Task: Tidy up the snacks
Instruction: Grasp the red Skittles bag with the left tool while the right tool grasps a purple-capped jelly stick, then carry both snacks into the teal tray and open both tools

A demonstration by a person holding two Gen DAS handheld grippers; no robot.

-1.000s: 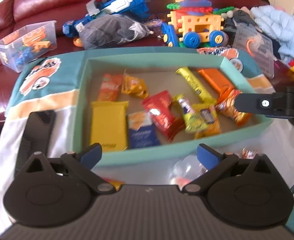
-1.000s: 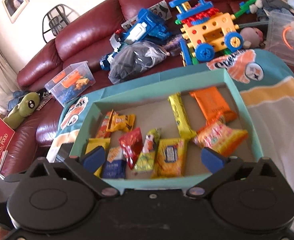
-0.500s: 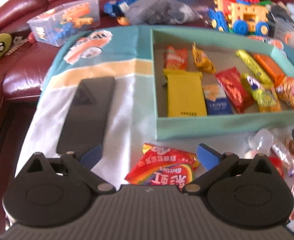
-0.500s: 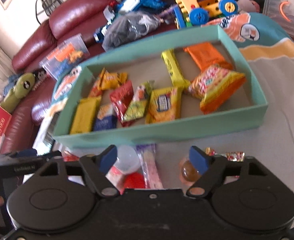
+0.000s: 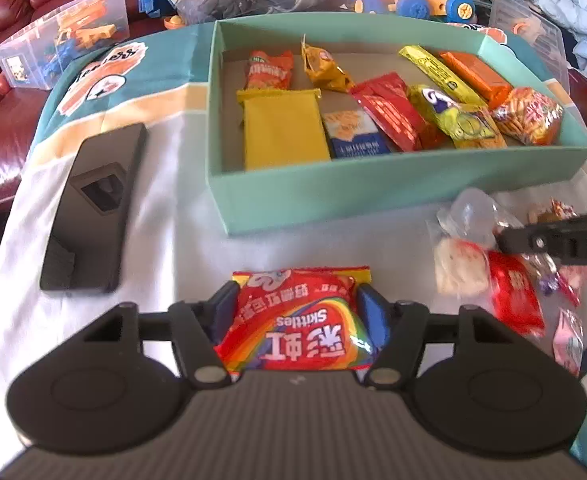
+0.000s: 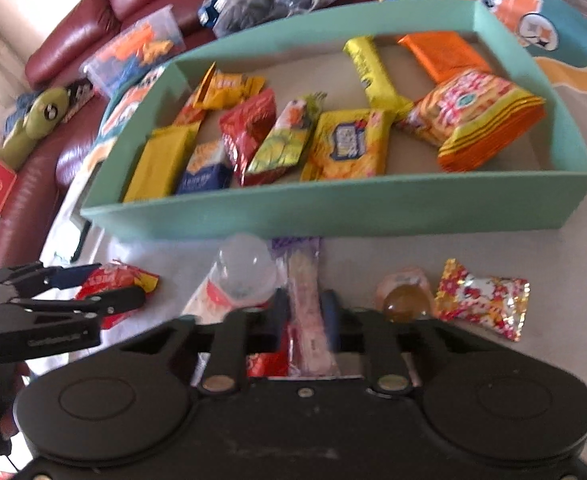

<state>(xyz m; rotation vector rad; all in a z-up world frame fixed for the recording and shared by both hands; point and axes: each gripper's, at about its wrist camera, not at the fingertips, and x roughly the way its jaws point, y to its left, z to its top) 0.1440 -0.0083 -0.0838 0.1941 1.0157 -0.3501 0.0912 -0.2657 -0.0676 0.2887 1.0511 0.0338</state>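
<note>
Left gripper (image 5: pixel 297 312): jaws closing, blue pads at either side of the Skittles bag (image 5: pixel 299 328); pads appear to touch the bag's edges. The bag lies flat on the cloth-covered surface (image 5: pixel 165 248), just in front of the near wall of the teal box (image 5: pixel 333 192).

Right gripper (image 6: pixel 307 316): clenched on a long pale pink wrapped snack (image 6: pixel 305 300) that lies in front of the box's near wall, beside a clear dome-shaped jelly cup (image 6: pixel 245 276).

Teal box: sits toward the far edge of the surface and holds about ten packets, among them a flat yellow packet (image 5: pixel 283 132) at its near left corner and an orange-patterned bag (image 5: pixel 527 116) at its right end.

Loose on the surface, right of the right gripper: an amber jelly cup (image 6: pixel 407 300) and a floral foil candy (image 6: pixel 481 300), just beside each other.

Black flat case (image 5: pixel 93 208): near the left edge of the surface.
</note>
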